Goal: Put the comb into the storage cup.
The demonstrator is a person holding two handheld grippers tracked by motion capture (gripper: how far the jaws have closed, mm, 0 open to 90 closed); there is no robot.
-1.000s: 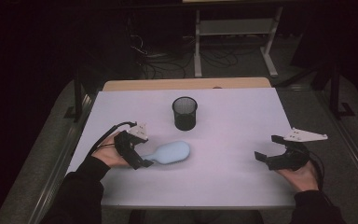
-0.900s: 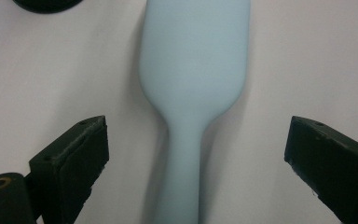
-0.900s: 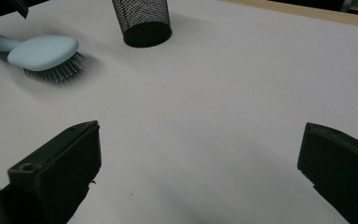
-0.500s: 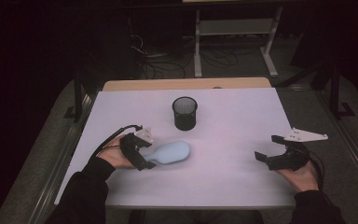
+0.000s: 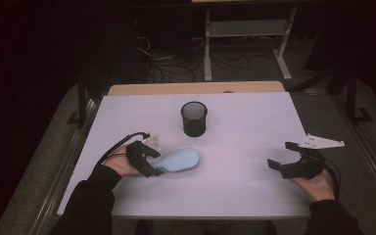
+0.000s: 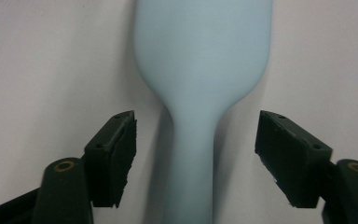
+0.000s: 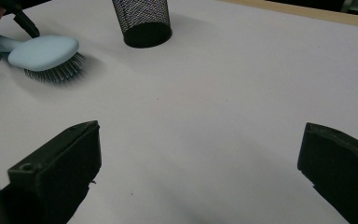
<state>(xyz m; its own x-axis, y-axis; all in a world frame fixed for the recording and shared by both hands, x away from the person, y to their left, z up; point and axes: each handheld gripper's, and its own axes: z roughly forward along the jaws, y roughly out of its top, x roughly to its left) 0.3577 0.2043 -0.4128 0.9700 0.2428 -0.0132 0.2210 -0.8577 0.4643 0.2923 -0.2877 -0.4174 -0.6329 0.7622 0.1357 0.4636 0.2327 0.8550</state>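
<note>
Step in hand, as I judge it: the grasp approach on the pale blue hairbrush (image 5: 176, 160). It lies bristles down on the white worktop (image 5: 245, 122), toward the left edge and just in front of the black mesh cup (image 5: 194, 118), handle pointing at your left hand. Your left gripper (image 6: 196, 156) has its jaws spread on either side of the handle neck, with a gap on each side and no contact yet. Your right gripper (image 5: 288, 158) rests near the right edge, jaws wide apart, holding nothing. The next move likely calls for closing squarely on the handle, then lifting level; the mesh cup looks like the destination.
</note>
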